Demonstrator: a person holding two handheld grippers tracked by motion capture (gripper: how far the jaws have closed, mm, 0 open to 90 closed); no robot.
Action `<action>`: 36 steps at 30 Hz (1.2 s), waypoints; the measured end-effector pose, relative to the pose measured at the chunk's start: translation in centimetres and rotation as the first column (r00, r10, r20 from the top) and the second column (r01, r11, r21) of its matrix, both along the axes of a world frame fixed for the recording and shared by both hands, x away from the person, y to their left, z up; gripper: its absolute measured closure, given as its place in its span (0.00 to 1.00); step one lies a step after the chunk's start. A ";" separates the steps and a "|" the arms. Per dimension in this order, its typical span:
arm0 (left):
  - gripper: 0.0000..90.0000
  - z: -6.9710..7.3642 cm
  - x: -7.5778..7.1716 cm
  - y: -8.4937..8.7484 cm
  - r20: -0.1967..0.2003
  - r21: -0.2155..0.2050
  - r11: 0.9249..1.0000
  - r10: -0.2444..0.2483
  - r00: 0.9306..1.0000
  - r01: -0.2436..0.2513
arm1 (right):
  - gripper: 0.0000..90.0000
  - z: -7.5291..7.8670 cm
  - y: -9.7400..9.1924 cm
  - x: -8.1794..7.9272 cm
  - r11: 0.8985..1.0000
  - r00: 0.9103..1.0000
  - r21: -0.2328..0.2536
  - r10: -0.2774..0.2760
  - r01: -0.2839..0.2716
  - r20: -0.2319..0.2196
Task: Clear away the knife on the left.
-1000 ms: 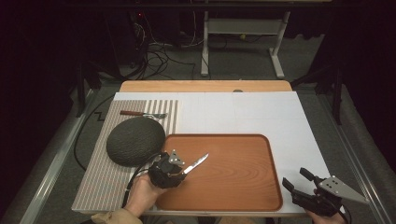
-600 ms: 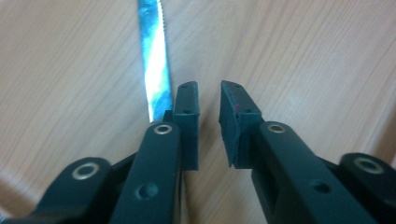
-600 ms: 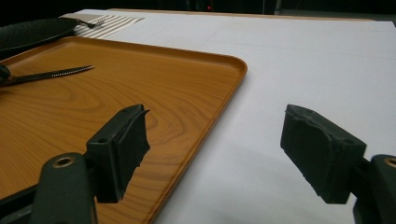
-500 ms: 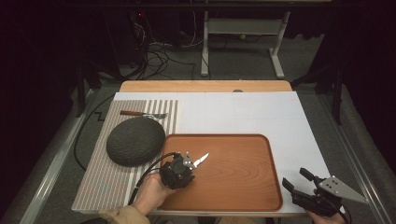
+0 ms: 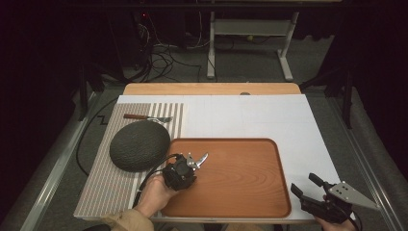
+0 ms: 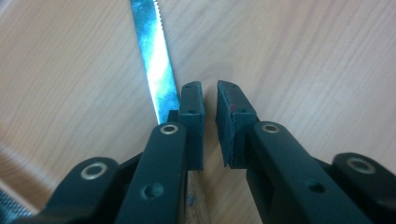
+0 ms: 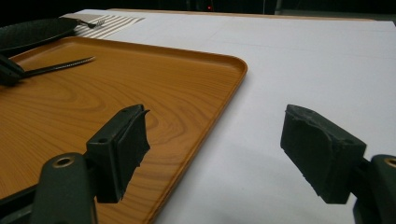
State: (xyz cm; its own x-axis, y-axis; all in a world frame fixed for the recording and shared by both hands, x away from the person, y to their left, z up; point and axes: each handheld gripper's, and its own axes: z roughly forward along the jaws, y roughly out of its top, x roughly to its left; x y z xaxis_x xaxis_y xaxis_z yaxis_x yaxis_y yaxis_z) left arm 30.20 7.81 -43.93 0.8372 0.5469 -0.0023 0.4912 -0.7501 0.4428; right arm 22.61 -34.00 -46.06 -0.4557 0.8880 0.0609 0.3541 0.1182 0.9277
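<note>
- The right gripper waits at the near right corner of the surface, off the tray's edge. Its fingers stand wide apart with nothing between them, the same as a second ago.
- The left gripper hangs low over the near left part of the wooden tray. Its fingers have just been closing and now stand almost together, with a thin slit between the pads that shows bare tray.
- The knife is on that part of the tray, its serrated blade pointing away and to the right.
  - In the left gripper view it runs under the left-hand finger rather than through the slit, so I cannot tell whether it is truly pinched.
  - The blade tip sits slightly farther up the tray than it did a second ago.
  - My judgement is that this is a pick-up attempt whose hold is doubtful, and a lift would test it.
- The dark round plate lies on the striped mat, just left of the tray.
- A fork with a wooden handle lies behind the plate.
- No brand, label or writing can be read anywhere.
</note>
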 end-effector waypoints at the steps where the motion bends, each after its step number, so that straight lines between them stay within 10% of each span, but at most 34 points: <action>1: 0.86 -0.1 0.1 0.0 -0.002 0.007 1.000 0.000 1.000 0.000 | 0.26 0.0 0.0 0.0 1.000 1.000 0.000 0.000 0.000 0.000; 36: 0.86 -0.3 2.2 3.6 0.021 0.014 0.991 0.135 0.991 -0.135 | 0.26 0.0 0.0 0.0 1.000 1.000 -0.001 0.003 -0.003 -0.004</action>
